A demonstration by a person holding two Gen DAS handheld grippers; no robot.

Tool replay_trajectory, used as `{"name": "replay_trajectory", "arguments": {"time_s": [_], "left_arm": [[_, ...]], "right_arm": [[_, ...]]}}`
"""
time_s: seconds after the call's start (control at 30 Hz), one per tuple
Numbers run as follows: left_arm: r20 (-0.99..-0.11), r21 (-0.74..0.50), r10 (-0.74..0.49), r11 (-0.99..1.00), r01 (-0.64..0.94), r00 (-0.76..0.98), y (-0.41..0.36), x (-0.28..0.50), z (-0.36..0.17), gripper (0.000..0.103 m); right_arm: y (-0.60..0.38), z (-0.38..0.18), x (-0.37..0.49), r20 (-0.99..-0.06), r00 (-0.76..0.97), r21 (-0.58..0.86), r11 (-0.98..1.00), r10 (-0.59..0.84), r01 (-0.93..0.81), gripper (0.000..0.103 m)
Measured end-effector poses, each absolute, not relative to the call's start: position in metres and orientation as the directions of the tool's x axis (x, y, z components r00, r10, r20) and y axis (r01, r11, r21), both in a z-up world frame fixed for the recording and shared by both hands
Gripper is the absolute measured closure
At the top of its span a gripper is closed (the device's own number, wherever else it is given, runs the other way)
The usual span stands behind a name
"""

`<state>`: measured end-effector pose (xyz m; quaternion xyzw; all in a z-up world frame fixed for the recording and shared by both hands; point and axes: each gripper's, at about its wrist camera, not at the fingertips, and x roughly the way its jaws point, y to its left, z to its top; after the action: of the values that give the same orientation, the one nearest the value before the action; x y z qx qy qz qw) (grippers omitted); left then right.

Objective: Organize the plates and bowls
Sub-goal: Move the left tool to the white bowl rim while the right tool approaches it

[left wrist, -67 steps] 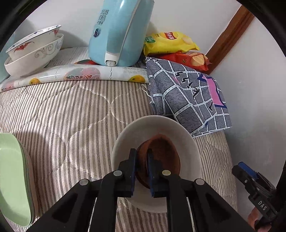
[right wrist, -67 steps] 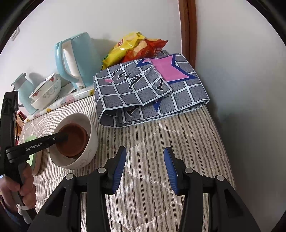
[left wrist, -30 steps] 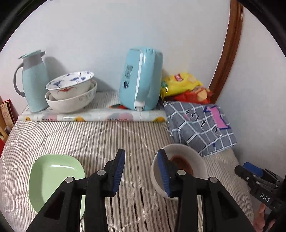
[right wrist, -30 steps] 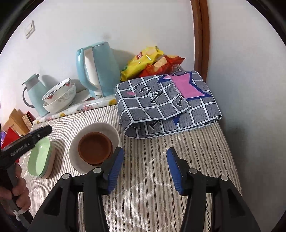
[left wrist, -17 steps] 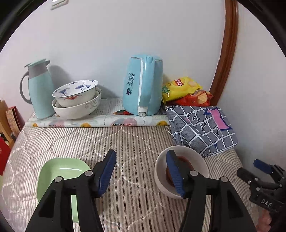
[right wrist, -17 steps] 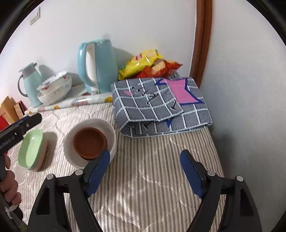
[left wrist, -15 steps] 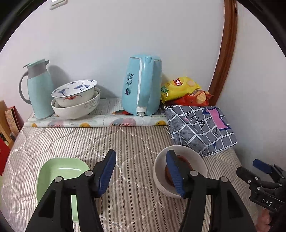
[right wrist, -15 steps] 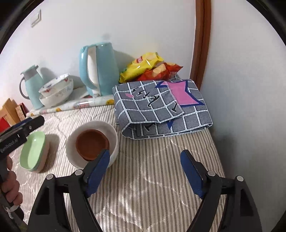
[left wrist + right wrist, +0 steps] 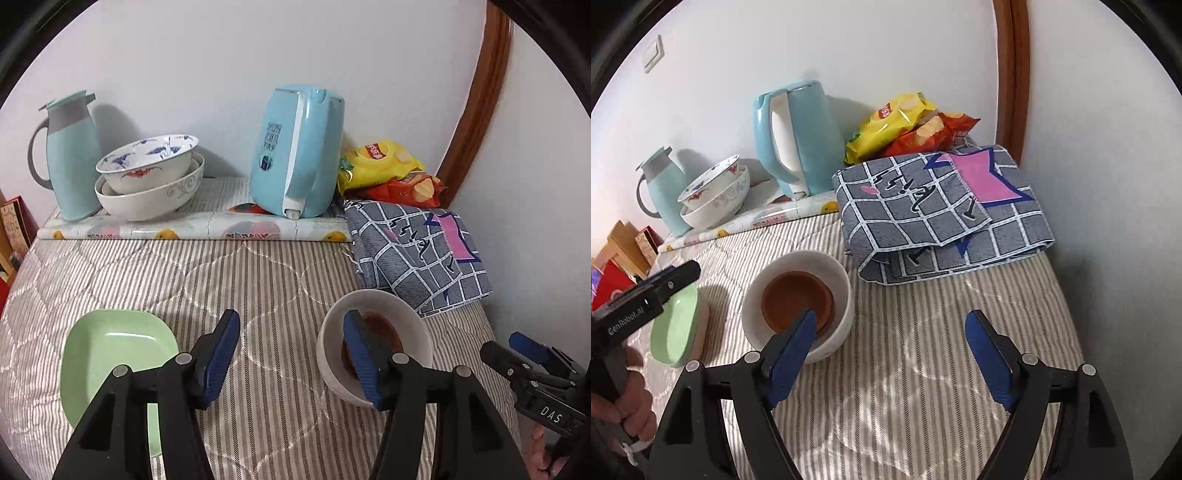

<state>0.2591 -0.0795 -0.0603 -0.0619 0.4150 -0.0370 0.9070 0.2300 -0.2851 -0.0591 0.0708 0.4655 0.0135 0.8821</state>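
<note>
A white bowl (image 9: 413,325) with a brown bowl (image 9: 384,328) nested inside stands on the striped quilt, right of centre. My left gripper (image 9: 291,321) hovers open above the quilt; its right finger overlaps the white bowl's near rim in the picture, and nothing is between the jaws. A green plate (image 9: 110,343) lies at the lower left, stacked on a pale dish (image 9: 701,321). My right gripper (image 9: 891,317) is wide open over bare quilt, right of the white bowl (image 9: 834,273) and brown bowl (image 9: 794,295). Two patterned bowls (image 9: 147,177) sit nested at the back.
A blue kettle (image 9: 295,151), a teal thermos (image 9: 70,155) and chip bags (image 9: 380,162) line the back wall on a printed mat (image 9: 184,229). A folded grey checked cloth (image 9: 417,254) lies at the right by the wall. Boxes (image 9: 624,243) stand off the left edge.
My left gripper let go of the brown bowl inside the white bowl, drew back and up, and opened wider. My right gripper's jaws also widened. In the last half second nothing moved.
</note>
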Motion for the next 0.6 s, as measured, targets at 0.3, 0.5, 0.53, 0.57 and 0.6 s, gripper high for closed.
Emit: {"name": "replay_trajectory", "arguments": {"time_s": [0.3, 0.5, 0.53, 0.57, 0.6], "left_arm": [[-0.808, -0.169, -0.155, 0.985, 0.029, 0.569, -0.083, 0.278, -0.086, 0.047], [-0.818, -0.170, -0.167, 0.984, 0.046, 0.550, -0.088, 0.288, -0.095, 0.047], [-0.821, -0.170, -0.169, 0.984, 0.050, 0.545, -0.088, 0.289, -0.097, 0.047], [-0.824, -0.173, -0.174, 0.983, 0.053, 0.540, -0.088, 0.291, -0.099, 0.047], [-0.825, -0.177, -0.178, 0.983, 0.054, 0.536, -0.088, 0.292, -0.100, 0.047]], "right_arm": [[-0.269, -0.081, 0.254, -0.862, 0.491, 0.144, 0.990, 0.125, 0.002, 0.040], [-0.260, -0.098, 0.268, -0.884, 0.445, 0.152, 0.988, 0.142, -0.014, 0.053], [-0.259, -0.099, 0.270, -0.887, 0.440, 0.153, 0.988, 0.144, -0.015, 0.054], [-0.258, -0.101, 0.272, -0.889, 0.434, 0.154, 0.988, 0.146, -0.017, 0.056], [-0.257, -0.103, 0.274, -0.891, 0.429, 0.155, 0.988, 0.148, -0.020, 0.057]]}}
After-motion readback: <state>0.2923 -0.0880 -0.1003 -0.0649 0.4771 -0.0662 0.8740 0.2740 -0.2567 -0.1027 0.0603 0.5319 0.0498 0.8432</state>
